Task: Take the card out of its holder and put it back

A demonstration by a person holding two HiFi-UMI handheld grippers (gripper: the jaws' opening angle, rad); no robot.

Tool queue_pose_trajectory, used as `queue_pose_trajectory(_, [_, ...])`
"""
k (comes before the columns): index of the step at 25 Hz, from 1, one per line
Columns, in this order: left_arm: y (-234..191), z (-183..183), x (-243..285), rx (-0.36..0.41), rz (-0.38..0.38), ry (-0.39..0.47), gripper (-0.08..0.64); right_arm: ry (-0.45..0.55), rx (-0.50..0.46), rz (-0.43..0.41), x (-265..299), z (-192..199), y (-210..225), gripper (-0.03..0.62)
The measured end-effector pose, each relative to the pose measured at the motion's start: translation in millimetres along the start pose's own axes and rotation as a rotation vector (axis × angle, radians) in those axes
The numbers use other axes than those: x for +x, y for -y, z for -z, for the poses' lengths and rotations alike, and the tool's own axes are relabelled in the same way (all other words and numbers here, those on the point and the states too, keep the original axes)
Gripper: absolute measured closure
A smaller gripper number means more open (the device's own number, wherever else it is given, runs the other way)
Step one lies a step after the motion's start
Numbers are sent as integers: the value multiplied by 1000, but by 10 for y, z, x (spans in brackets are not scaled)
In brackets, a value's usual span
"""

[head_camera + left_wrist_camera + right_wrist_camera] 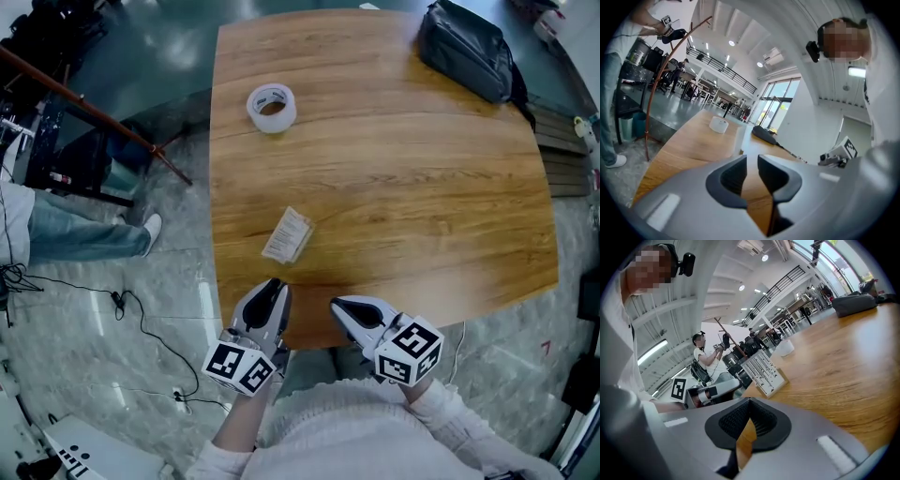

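The card in its clear holder (287, 234) lies flat on the wooden table (422, 187), near the front left. In the right gripper view the card in its holder (765, 370) shows as a white sheet with printed lines. My left gripper (273, 285) hovers at the table's front edge, just short of the card, with its jaws a narrow gap apart and nothing between them (752, 161). My right gripper (337, 304) is beside it to the right, over the table edge. Its pads meet at the tips and hold nothing (750, 401).
A roll of white tape (272, 107) sits at the far left of the table. A black bag (466, 47) lies at the far right corner. A person in jeans (75, 234) and a wooden pole (94, 112) are off the table's left side. Cables run over the floor.
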State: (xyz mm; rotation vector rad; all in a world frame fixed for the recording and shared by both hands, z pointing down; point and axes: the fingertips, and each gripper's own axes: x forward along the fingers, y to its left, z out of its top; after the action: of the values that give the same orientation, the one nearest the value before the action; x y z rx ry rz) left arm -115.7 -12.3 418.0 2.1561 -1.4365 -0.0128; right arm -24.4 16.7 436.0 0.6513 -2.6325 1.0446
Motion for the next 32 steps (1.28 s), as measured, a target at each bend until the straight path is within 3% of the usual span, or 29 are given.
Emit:
queue_pose_trajectory(10, [-221, -114, 182, 83, -65, 48, 454, 10, 54, 9, 39, 92, 117, 597])
queue_pose_trajectory(18, [-323, -139, 334, 117, -78, 43, 454, 7, 102, 23, -5, 172, 226, 597])
queue_pose_trajectory(23, [-318, -235, 383, 162, -64, 101, 456, -8, 122, 15, -1, 271, 254, 597])
queue_pose_trajectory(32, [-301, -217, 386, 228, -95, 113, 520, -24, 119, -3, -15, 286, 241, 598])
